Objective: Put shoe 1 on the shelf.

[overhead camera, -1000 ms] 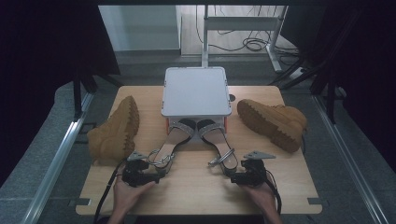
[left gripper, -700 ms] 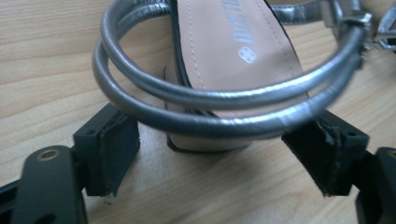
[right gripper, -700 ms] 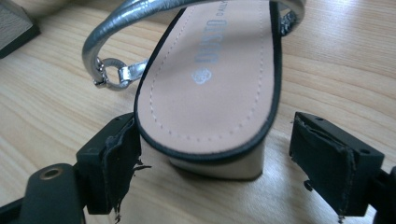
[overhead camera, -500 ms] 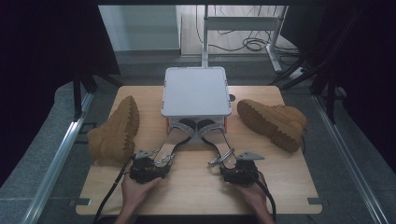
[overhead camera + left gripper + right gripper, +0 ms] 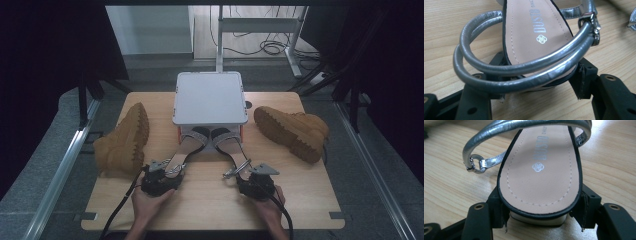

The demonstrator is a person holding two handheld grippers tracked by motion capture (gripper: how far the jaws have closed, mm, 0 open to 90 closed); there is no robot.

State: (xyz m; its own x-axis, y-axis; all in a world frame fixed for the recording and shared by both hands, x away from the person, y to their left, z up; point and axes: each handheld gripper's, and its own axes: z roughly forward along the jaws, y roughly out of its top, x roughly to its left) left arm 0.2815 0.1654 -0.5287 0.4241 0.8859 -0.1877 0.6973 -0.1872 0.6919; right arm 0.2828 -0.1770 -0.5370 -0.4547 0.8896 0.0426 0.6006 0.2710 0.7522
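Observation:
Two silver strappy sandals lie side by side on the wooden table [image 5: 200,205], toes tucked under a white box [image 5: 210,97]. The left sandal [image 5: 186,145] has its heel between the jaws of my left gripper [image 5: 162,171]. In the left gripper view the black jaws press both sides of that heel [image 5: 536,37], under the looped ankle strap [image 5: 524,67]; the gripper [image 5: 539,78] is shut on it. My right gripper [image 5: 244,175] holds the heel of the right sandal [image 5: 227,144]. Its own view shows the pads tight against the heel [image 5: 540,182], gripper [image 5: 540,211] shut.
A tan boot [image 5: 122,140] lies on its side at the table's left, close to my left hand. A second tan boot [image 5: 292,130] lies at the right. Metal rails run along both sides of the table, with a desk frame and cables beyond the far edge.
Both grippers have moved forward from the near edge up to the sandals' heels, and their jaws now sit around them.

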